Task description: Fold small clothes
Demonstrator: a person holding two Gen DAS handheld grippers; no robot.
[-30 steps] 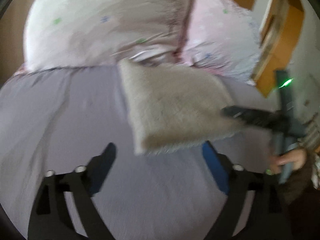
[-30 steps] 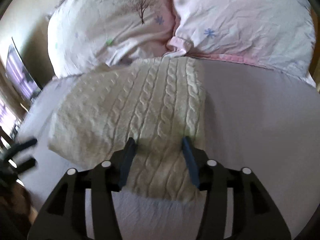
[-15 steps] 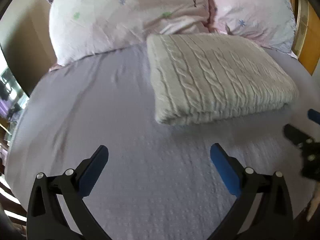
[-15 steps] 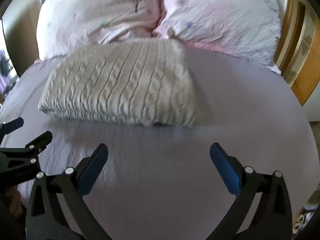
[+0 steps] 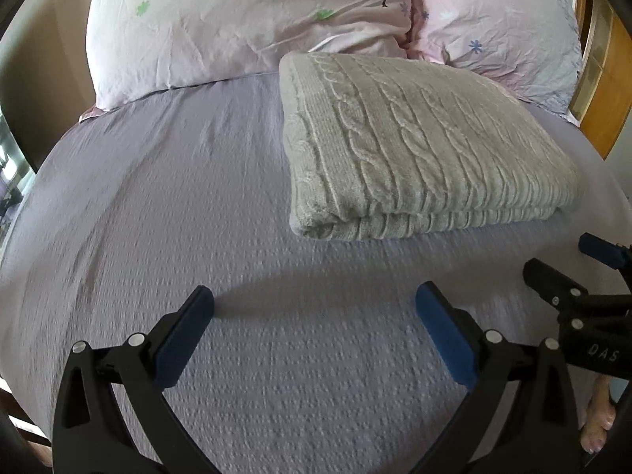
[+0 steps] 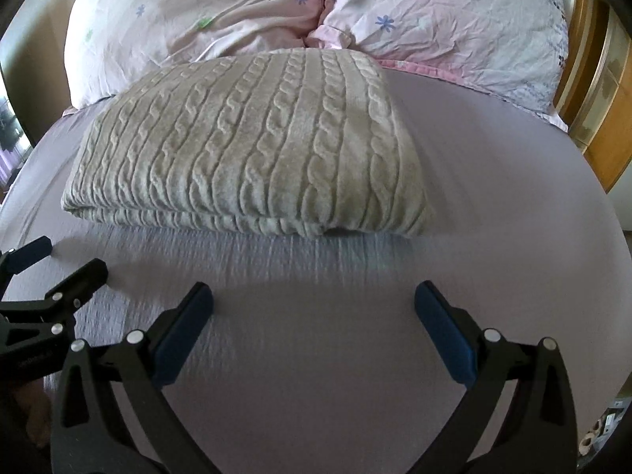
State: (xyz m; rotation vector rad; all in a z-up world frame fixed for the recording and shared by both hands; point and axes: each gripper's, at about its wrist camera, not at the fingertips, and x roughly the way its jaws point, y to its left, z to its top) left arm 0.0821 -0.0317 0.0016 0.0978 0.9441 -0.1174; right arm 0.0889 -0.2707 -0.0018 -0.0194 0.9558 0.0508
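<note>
A cream cable-knit sweater (image 5: pixel 418 150) lies folded into a thick rectangle on the lilac bed sheet (image 5: pixel 158 205), just below the pillows. It also shows in the right wrist view (image 6: pixel 252 150). My left gripper (image 5: pixel 314 308) is open and empty, held back over the sheet, nearer than the sweater. My right gripper (image 6: pixel 314 304) is open and empty too, also short of the sweater. Each gripper shows at the edge of the other's view: the right one (image 5: pixel 568 268) at the right edge, the left one (image 6: pixel 51 268) at the left edge.
Two pink flowered pillows (image 5: pixel 245 19) (image 6: pixel 446 23) lie at the head of the bed behind the sweater. Wooden furniture (image 6: pixel 600 91) stands past the bed's right side. Bare sheet (image 6: pixel 493 181) surrounds the sweater.
My right gripper let go of the sweater's near edge and opened. Both grippers drew back from the folded sweater, which now lies still.
</note>
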